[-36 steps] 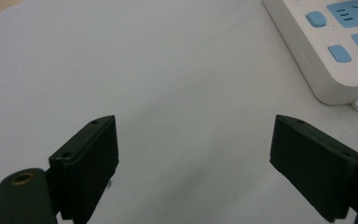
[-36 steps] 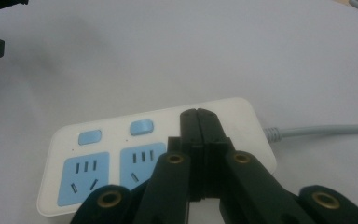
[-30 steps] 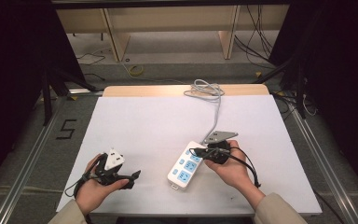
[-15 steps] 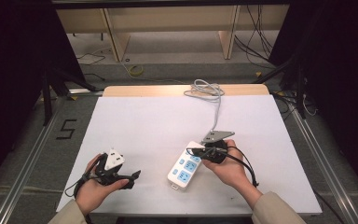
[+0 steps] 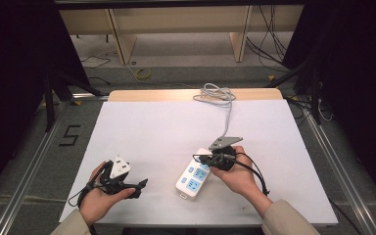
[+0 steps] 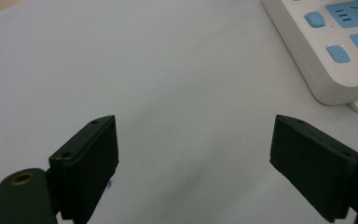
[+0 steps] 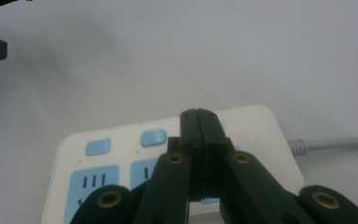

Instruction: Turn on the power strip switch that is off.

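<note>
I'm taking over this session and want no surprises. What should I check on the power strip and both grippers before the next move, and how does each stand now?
1. Left gripper open and empty: ok, jaws wide apart above bare table.
2. Right gripper shut: ok, jaws pressed together over the power strip, nothing between them.
3. Right gripper touching a switch: cannot tell, its tip hides the contact.
4. Strip flat on the white table: ok.
5. Grey cord free of both hands: ok, it runs to the far edge.
6. Sockets empty: ok for the ones visible.
</note>
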`<state>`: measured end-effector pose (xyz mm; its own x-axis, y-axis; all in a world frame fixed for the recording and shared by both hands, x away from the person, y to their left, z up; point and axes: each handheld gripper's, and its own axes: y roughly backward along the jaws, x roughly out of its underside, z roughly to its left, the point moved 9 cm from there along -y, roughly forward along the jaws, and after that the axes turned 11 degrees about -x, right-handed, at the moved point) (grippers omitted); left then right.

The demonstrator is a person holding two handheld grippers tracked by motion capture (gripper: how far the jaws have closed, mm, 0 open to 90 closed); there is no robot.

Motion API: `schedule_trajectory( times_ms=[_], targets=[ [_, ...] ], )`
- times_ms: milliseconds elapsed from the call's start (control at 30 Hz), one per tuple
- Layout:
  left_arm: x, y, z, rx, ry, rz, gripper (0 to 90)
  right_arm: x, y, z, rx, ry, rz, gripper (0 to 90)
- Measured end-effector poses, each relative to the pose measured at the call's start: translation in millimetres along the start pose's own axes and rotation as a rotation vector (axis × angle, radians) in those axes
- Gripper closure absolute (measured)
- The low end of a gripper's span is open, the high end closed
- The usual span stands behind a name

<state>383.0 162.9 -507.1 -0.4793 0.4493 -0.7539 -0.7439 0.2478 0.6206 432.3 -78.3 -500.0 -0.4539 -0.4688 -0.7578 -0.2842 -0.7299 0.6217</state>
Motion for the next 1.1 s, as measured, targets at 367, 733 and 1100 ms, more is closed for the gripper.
schedule_trajectory(
  times_ms=[367,733,1100],
  targets=[
    [0.1,-0.1,0.0,0.001,0.0,0.0,14.8,-2.9,-5.6,3.5,-0.008,0.009,0.014,90.0],
    [0.0,0.0,-0.1,0.001,0.0,-0.001,14.8,-6.6,-10.0,6.8,-0.011,0.015,0.034,90.0],
    [-0.1,0.0,-0.2,0.002,0.0,-0.001,14.8,-11.1,-14.4,9.9,-0.017,0.021,0.042,90.0]
  ],
)
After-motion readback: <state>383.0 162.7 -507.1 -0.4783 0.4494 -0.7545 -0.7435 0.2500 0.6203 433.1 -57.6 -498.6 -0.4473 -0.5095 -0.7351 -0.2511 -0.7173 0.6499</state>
